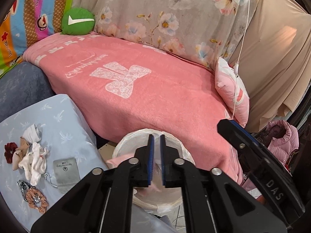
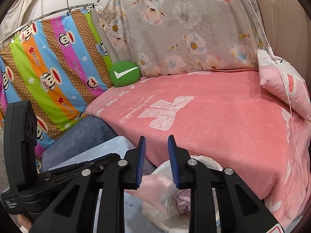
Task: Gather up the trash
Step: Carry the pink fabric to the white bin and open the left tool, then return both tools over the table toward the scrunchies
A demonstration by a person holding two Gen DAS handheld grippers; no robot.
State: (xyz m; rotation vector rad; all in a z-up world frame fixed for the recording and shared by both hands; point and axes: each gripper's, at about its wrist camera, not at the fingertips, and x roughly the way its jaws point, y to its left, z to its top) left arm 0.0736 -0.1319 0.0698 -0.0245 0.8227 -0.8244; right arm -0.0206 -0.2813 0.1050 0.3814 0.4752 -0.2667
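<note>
Pink wrapping (image 2: 155, 190) drops toward the lined bin (image 1: 124, 145). Left tool (image 1: 157, 141) and right tool (image 2: 156, 151) gape narrowly, empty. It may snag the rim and spill out.

Trash bin (image 1: 124, 147): round, lined with a clear plastic bag, standing upright just beside the pink-covered bed's edge. Contents: crumpled pink and white plastic wrapping (image 2: 165, 200), lying loose inside near the rim, partly hidden from view.

Black fingers (image 1: 150, 155), blue pads (image 2: 141, 161)
</note>
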